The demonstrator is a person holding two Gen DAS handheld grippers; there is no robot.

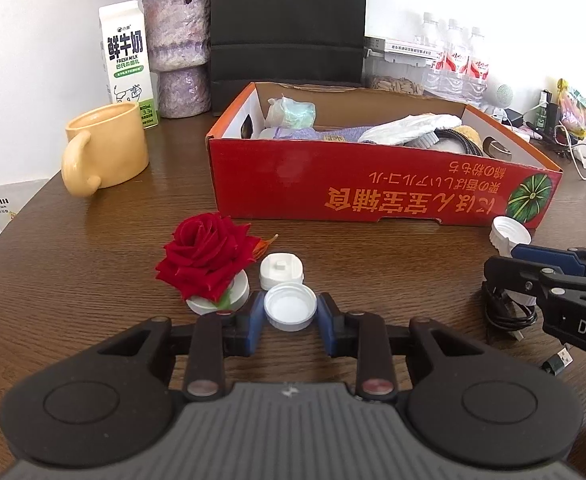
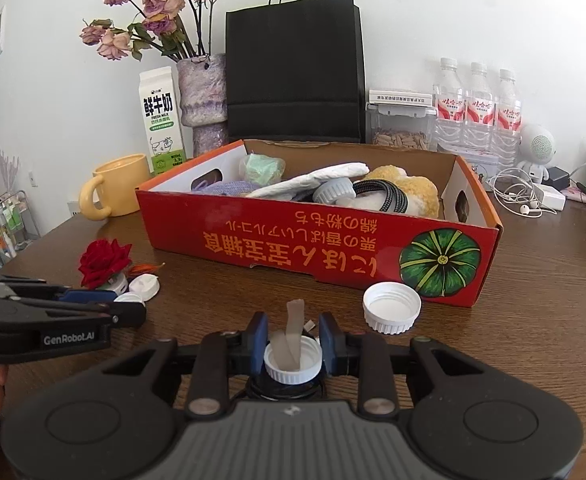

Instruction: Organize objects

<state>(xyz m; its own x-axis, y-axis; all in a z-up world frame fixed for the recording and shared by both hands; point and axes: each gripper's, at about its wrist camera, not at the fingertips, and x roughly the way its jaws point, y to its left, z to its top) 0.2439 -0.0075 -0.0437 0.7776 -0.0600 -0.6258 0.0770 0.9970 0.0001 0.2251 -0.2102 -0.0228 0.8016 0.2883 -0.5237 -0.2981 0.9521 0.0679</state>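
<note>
Left gripper (image 1: 291, 312): fingers clasp a white cap (image 1: 291, 306) on the worktop (image 1: 93, 248), beside a red rose (image 1: 205, 258); right gripper (image 2: 293, 346): fingers grip a ribbed white cap (image 2: 293, 364) near the red box (image 2: 317, 240).

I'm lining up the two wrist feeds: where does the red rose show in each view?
Left wrist view: the red rose sits left of centre, on the table just beyond the left gripper's left finger.
Right wrist view: the red rose is at far left, behind the left gripper.
Shared landmark: the red cardboard box lies behind it in both.
</note>
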